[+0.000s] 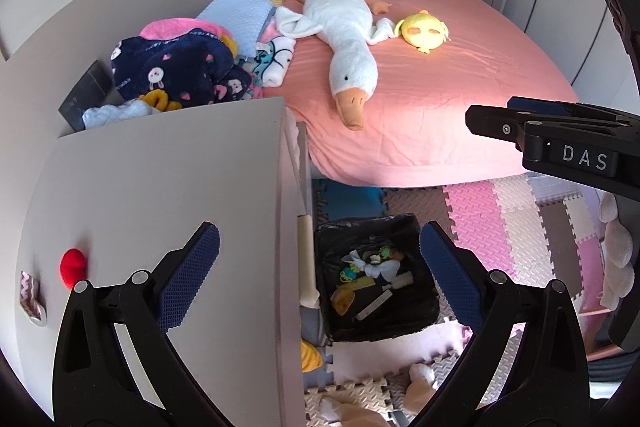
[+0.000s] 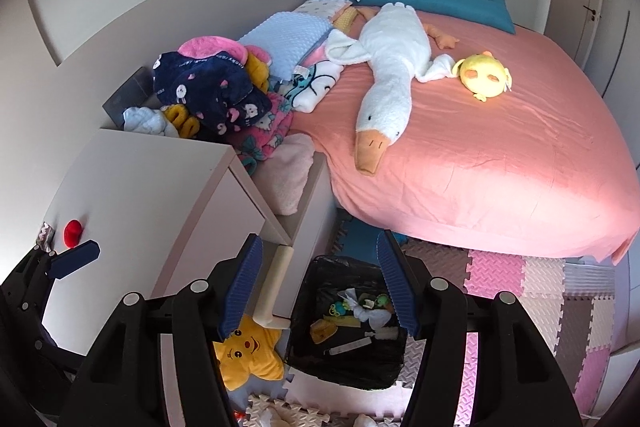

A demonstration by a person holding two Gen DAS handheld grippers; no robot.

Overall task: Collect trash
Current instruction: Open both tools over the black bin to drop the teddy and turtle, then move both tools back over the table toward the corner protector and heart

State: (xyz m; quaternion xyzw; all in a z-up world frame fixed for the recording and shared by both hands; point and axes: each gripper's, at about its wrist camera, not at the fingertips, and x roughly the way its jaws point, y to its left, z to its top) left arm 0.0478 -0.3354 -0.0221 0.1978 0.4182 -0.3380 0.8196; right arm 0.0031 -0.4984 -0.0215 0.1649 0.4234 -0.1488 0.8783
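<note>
A bin lined with a black bag (image 1: 380, 331) (image 2: 344, 371) stands on the floor beside the white nightstand (image 1: 180, 187) (image 2: 152, 187). It holds crumpled tissues, coloured bits and white sticks. A small red object (image 1: 73, 267) (image 2: 73, 231) lies on the nightstand top, next to a patterned wrapper (image 1: 32, 299) (image 2: 45, 233) at its edge. My left gripper (image 1: 320, 271) is open and empty, straddling the nightstand's edge and the bin. My right gripper (image 2: 320, 287) is open above the bin with nothing between its pads. In the left wrist view its fingers (image 1: 500, 125) show at the right.
A pink-sheeted bed (image 1: 440, 99) (image 2: 480, 155) carries a white goose plush (image 1: 348, 39), a yellow plush (image 1: 422, 33) and a pile of clothes (image 1: 176, 67). The nightstand drawer (image 2: 296, 195) stands open. A yellow star plush (image 2: 250, 351) lies on the foam floor tiles (image 1: 500, 227).
</note>
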